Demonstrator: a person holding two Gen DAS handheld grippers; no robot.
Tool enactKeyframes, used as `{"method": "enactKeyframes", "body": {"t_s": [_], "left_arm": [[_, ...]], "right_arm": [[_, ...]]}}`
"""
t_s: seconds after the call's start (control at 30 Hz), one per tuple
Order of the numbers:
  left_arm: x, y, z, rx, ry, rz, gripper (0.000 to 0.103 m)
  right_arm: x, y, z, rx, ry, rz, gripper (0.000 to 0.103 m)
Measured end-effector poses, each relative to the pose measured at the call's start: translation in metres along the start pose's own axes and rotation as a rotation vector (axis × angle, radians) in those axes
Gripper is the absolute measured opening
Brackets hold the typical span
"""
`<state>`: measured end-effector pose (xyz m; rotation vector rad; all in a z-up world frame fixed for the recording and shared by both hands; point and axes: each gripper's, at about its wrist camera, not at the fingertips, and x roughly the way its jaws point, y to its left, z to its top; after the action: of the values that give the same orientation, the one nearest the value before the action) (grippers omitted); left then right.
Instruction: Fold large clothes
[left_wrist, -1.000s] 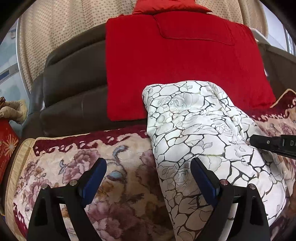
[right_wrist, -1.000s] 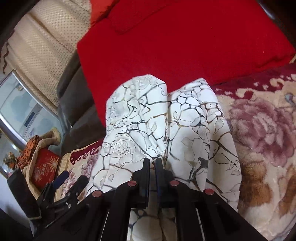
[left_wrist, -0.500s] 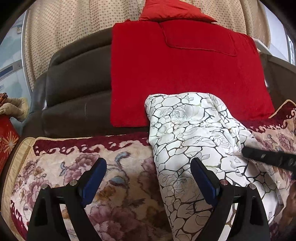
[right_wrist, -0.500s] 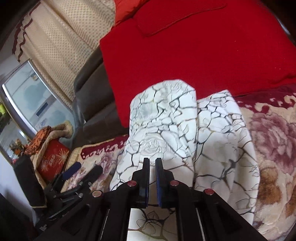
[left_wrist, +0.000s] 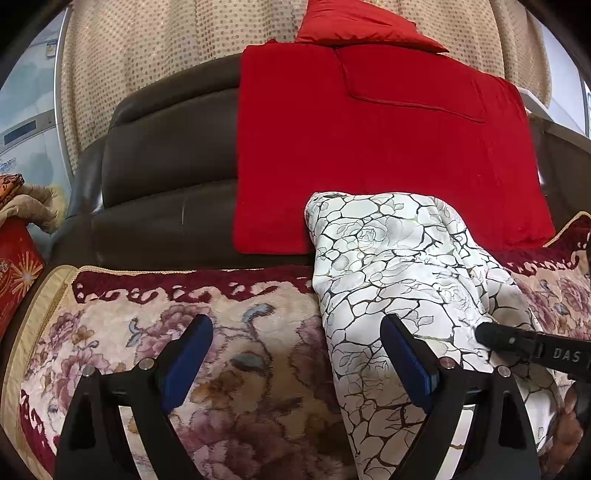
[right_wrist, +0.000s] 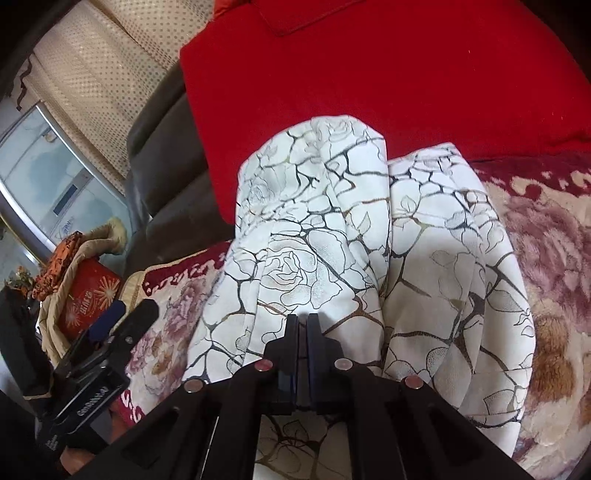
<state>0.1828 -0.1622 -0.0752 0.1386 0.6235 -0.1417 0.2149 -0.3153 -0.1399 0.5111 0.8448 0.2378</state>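
The lower end of the white patterned garment (right_wrist: 332, 229) is hidden behind the right gripper (right_wrist: 303, 321) and cut off by the bottom edge of the right wrist view. Whether fabric lies between the closed fingers cannot be confirmed. In the left wrist view, the right gripper (left_wrist: 487, 334) is cut off by the right edge. Lettering on the red box (right_wrist: 88, 299) is too small to read.

Both wrist cameras are looking low and close across the sofa seat toward its backrest, sharing the white patterned garment (left_wrist: 399, 280) (right_wrist: 332, 236) and red blanket (left_wrist: 369, 147) (right_wrist: 388, 66).
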Motion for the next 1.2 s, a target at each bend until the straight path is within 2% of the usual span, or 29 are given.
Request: {"method": "enactKeyframes", "body": {"t_s": [0.27, 0.47, 0.53, 0.6, 0.7, 0.9, 1.03, 1.2], "left_arm": [[0.000, 0.008, -0.001, -0.023, -0.003, 0.039, 0.092], [0.003, 0.019, -0.003, -0.062, 0.006, 0.060, 0.092], [0.009, 0.021, -0.005, -0.064, 0.032, 0.049, 0.092], [0.021, 0.020, -0.008, -0.061, 0.091, 0.027, 0.092], [0.036, 0.020, -0.013, -0.076, 0.168, -0.021, 0.092], [0.033, 0.014, -0.011, -0.081, 0.134, -0.042, 0.092], [0.042, -0.004, -0.015, -0.013, 0.156, -0.017, 0.092], [0.041, -0.014, -0.015, 0.020, 0.146, -0.010, 0.092]], "right_arm": [[-0.019, 0.017, 0.003, -0.045, -0.062, 0.048, 0.009], [-0.011, 0.023, 0.002, -0.059, -0.034, 0.052, 0.009], [-0.001, 0.018, 0.001, -0.044, 0.009, 0.019, 0.009], [0.009, 0.009, 0.001, -0.007, 0.051, 0.027, 0.007], [0.005, 0.004, 0.002, 0.018, 0.047, 0.052, 0.007], [-0.019, 0.007, 0.006, -0.007, -0.058, 0.052, 0.009], [-0.020, 0.009, 0.028, 0.001, -0.074, 0.023, 0.009], [-0.003, 0.012, 0.084, 0.006, -0.061, 0.005, 0.009]]}}
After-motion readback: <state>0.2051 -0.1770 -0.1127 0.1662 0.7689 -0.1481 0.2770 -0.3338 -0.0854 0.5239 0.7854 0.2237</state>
